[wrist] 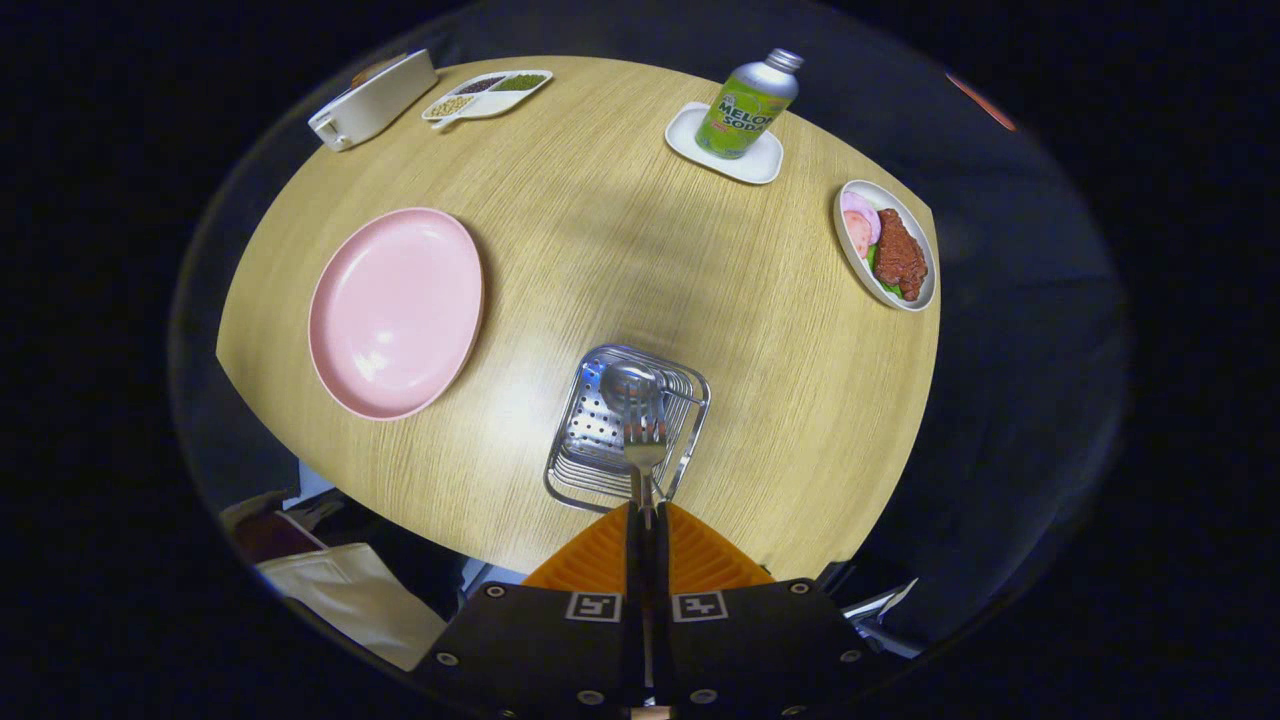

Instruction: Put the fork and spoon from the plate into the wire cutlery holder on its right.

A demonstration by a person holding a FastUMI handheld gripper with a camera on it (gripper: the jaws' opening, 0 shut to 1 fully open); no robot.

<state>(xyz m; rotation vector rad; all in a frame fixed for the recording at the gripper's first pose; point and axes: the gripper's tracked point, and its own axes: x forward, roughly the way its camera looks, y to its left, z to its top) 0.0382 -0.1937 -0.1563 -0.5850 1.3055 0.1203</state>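
Closest to the lens, the hand-held gripper has its two fingers drawn together to a thin slit, and both press on the handle of the fork, whose tines point away from the fingers and hang over the wire cutlery holder.

Largest in view is the table, a light wood-grain top that carries everything else. On it, off to the left of the holder and apart from it, lies the pink plate, with nothing on it. The wire cutlery holder sits just ahead of the fingers, a shiny metal basket with a perforated floor and wire sides. Inside it the spoon lies with its bowl toward the far end, just beyond the fork's tines; whether the two touch I cannot tell.

Farther back on the right edge of the table is an oval dish of food holding brown meat, pink slices and a bit of green. At the far side a green drink can stands on a small white tray. At the far left corner sit a white box-like container and, beside it, a white divided dish with small portions in its compartments.
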